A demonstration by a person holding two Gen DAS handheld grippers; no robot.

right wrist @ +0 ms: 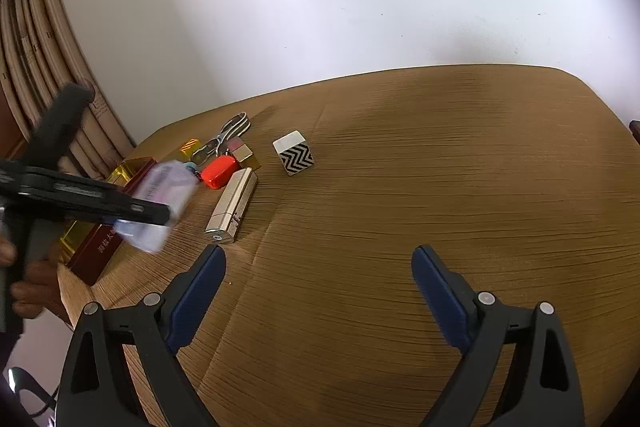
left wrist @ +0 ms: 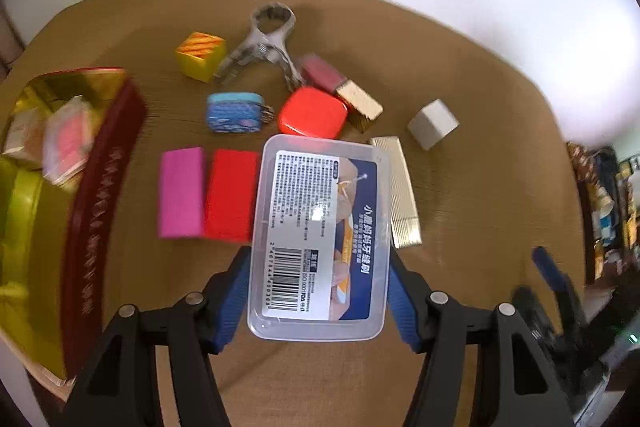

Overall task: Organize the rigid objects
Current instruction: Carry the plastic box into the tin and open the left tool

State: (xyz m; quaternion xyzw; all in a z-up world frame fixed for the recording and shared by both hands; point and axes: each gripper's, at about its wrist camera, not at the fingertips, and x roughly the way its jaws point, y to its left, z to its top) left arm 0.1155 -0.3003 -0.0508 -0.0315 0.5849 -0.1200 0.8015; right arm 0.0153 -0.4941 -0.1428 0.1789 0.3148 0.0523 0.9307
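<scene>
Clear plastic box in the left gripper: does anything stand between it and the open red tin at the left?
Nothing visible does. The clear plastic box is shut in the left gripper above the table. The pink block and red block lie on the table beneath that path. The red tin is open.

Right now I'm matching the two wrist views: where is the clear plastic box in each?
Left wrist: clear plastic box at lower centre, between the left gripper's fingers.
Right wrist: the box is blurred at the left edge, above the red tin.
Shared landmark: the gold lighter beside it.
</scene>
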